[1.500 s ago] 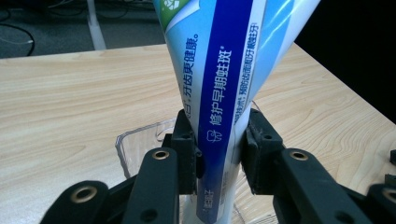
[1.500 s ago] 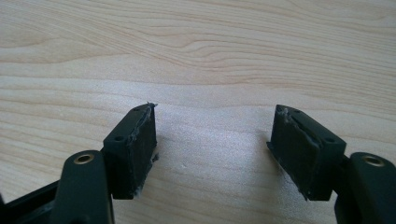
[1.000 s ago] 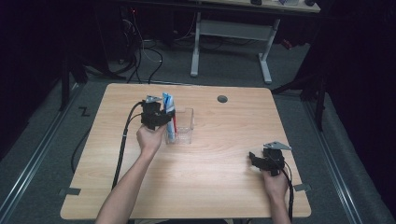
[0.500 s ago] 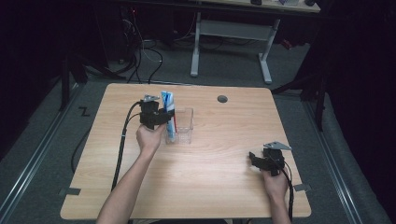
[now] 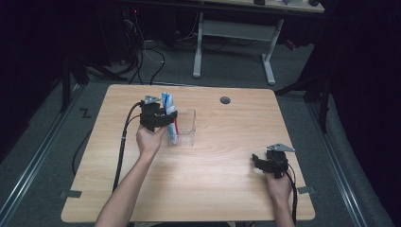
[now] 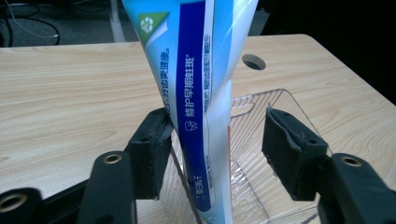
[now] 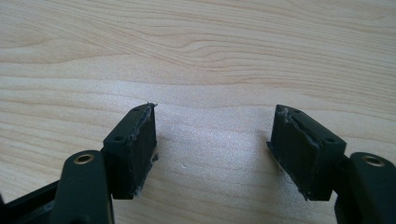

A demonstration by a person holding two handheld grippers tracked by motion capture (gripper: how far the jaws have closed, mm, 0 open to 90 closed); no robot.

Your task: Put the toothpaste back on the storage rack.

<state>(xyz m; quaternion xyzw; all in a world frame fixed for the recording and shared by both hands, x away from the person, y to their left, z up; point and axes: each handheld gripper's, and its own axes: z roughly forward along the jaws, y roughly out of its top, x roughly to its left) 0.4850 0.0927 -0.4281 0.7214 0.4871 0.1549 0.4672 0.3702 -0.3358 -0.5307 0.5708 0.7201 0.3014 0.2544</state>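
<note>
Left tongs (image 6: pixel 217 154), jaws just opening, straddle toothpaste tube (image 6: pixel 201 93); right pad clear.

Table (image 5: pixel 213 179) evenly lit from above, surroundings fall into near-black. Soft short shadows. High view slightly soft, low detail. Gripper views bright, sharp on wood grain; toothpaste tube (image 6: pixel 196 93) shows mild glare, top cropped; near jaw bases blurred.

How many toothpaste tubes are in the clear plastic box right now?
1. A blue-and-white toothpaste tube stands upright in the clear ribbed plastic box, between the open left tongs. The tube may hide something low behind it.
</note>
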